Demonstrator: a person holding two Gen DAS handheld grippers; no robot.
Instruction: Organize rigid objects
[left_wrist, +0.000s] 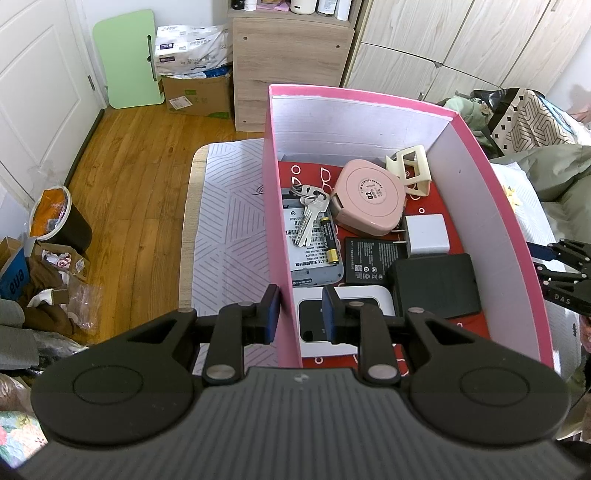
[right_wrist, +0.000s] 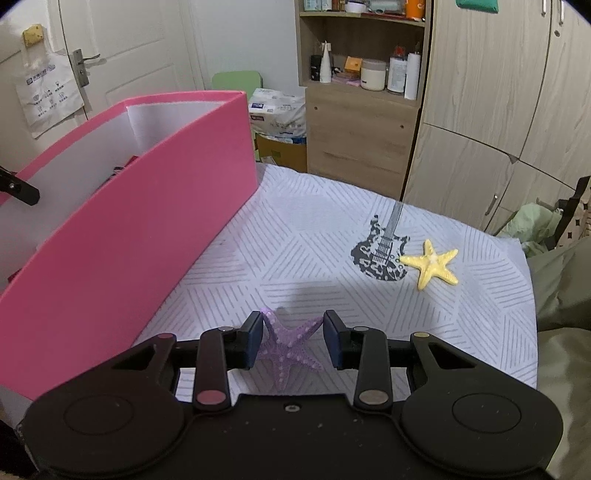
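Along the left wall of the pink box (left_wrist: 275, 206), the left gripper (left_wrist: 300, 314) straddles the cardboard, one pad (left_wrist: 271, 314) outside and one inside, clamped on the wall. Bare striped cloth (left_wrist: 229, 229) runs free from that wall out to the table's left edge. Inside, the floor is crowded: one pink tape measure (left_wrist: 369, 199), one bunch of keys (left_wrist: 310, 214), one battery (left_wrist: 328, 240), one white charger (left_wrist: 426, 232), two flat black packs (left_wrist: 436, 288), one cream clip (left_wrist: 408, 166); little room remains. Over on the cloth's near edge, the right gripper (right_wrist: 293, 341) brackets one purple starfish (right_wrist: 286, 349), left pad touching an arm; whether the right pad presses, I cannot tell. One yellow starfish (right_wrist: 430, 263) lies well apart toward the right edge, beside the printed guitar (right_wrist: 382, 251), open cloth all around it.
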